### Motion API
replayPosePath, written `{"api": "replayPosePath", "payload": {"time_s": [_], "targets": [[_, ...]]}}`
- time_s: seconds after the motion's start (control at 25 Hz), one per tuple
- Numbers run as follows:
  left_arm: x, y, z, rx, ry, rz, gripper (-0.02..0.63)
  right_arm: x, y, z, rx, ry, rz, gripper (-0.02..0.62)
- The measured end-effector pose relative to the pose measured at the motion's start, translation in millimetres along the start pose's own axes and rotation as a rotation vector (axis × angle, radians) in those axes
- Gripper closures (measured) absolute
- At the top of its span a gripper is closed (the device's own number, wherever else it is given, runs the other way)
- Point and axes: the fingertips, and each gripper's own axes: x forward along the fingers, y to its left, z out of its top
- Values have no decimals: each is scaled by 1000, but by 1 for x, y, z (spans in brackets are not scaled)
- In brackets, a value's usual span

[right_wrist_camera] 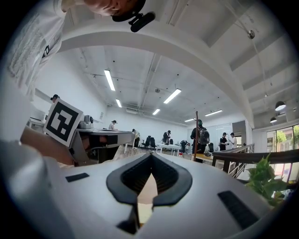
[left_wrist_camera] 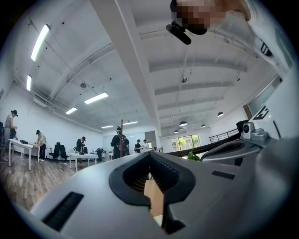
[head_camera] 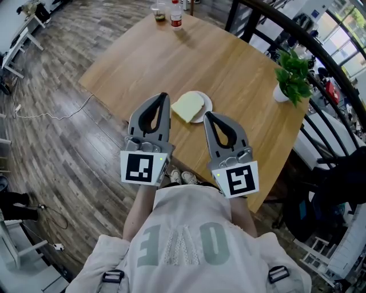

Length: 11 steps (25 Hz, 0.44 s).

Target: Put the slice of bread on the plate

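Observation:
In the head view a pale slice of bread (head_camera: pixel 187 106) lies on a small white plate (head_camera: pixel 206 109) near the front of the wooden table (head_camera: pixel 229 68), overhanging the plate's left rim. My left gripper (head_camera: pixel 164 96) is held up close to my chest, shut and empty, with its tip just left of the bread. My right gripper (head_camera: pixel 207 116) is shut too, its tip just below the plate, holding nothing. Both gripper views look out level across the room, with the jaws closed tip to tip in the left gripper view (left_wrist_camera: pixel 150 154) and the right gripper view (right_wrist_camera: pixel 151 156).
A potted green plant (head_camera: pixel 291 77) stands at the table's right edge. A bottle (head_camera: pixel 176 14) and a glass (head_camera: pixel 159 11) stand at the far end. A black railing (head_camera: pixel 320 57) runs along the right, with wood floor to the left.

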Motion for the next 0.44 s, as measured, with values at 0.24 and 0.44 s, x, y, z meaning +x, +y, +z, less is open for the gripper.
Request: {"api": "replayPosePath", "payload": {"time_s": [0.24,0.44], "targets": [[5,1,-7,-8,2,-3,597,2,-6,-4,11,6,-13,577],[8,9,-11,-24,-2,10,597,7,-12,-12,24,35,-27,577]]}}
